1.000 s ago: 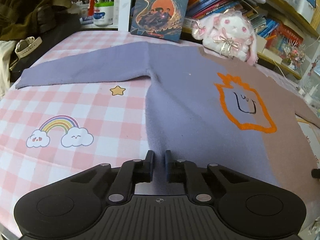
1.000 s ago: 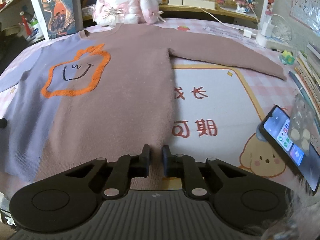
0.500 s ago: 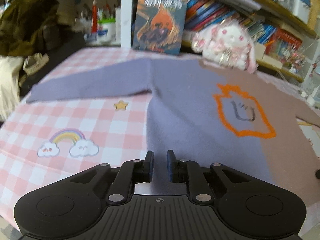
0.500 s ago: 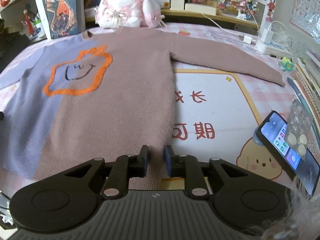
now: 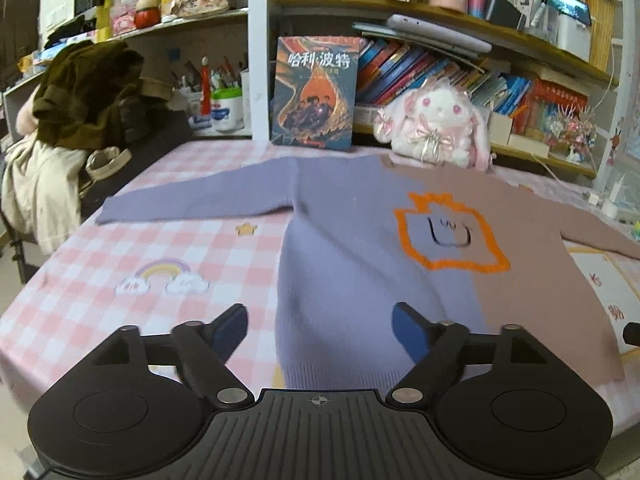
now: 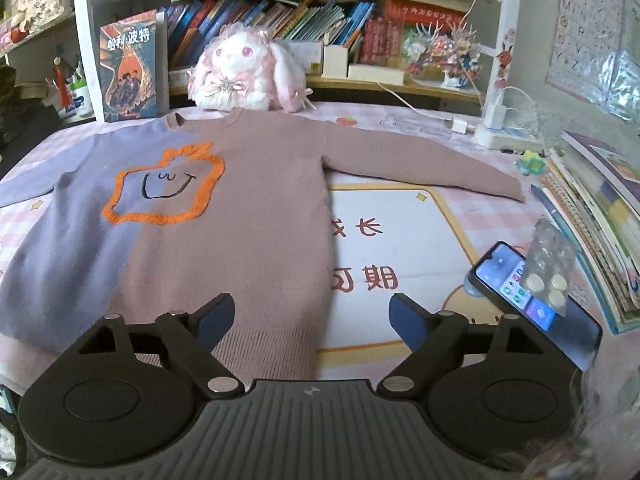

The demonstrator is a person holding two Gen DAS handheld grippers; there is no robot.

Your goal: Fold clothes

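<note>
A two-tone sweater (image 5: pixel 344 256) lies flat on the pink checked table, lilac on one half and dusty pink on the other (image 6: pixel 256 216), with an orange outlined smiley on the chest. Both sleeves are spread out sideways. My left gripper (image 5: pixel 320 322) hovers open above the lilac hem corner, holding nothing. Over the pink hem's side edge my right gripper (image 6: pixel 310 314) is open too, its fingers wide apart and empty.
A plush rabbit (image 5: pixel 436 128) and a standing book (image 5: pixel 314 94) sit behind the collar before the shelves. A phone (image 6: pixel 532 308) with a pill blister leans at the right, beside stacked books (image 6: pixel 600 216). A charger and cable (image 6: pixel 496 120) lie far right. Clothes hang on a chair (image 5: pixel 72 128).
Both grippers have gone from shut to wide open and have lifted and tilted up, so the shelves come into view. The sweater lies as before.
</note>
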